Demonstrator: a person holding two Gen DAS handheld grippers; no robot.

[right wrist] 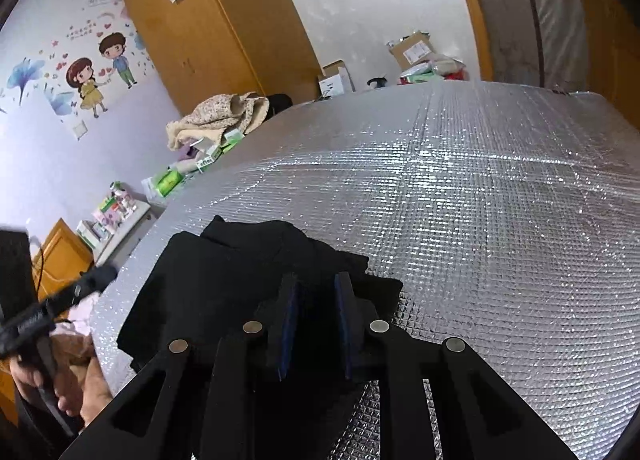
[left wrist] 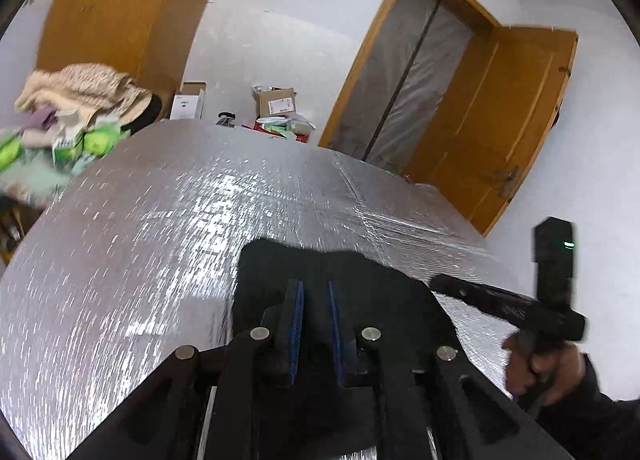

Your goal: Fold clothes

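Observation:
A black garment (right wrist: 240, 280) lies folded on the silver quilted mat (right wrist: 480, 200), near its front edge. It also shows in the left wrist view (left wrist: 360, 284) on the same mat (left wrist: 140, 260). My left gripper (left wrist: 315, 288) hovers over the garment with its blue-padded fingers a small gap apart and nothing between them. My right gripper (right wrist: 318, 280) is likewise over the garment's right part, fingers apart and empty. Each gripper's handle and the hand holding it show at the edge of the other view.
A pile of beige clothes and green packets (right wrist: 216, 128) lies off the mat's far left. Cardboard boxes (right wrist: 416, 56) stand at the far wall. An open wooden door (left wrist: 500, 128) is at the right. A low white shelf (right wrist: 120, 216) stands left.

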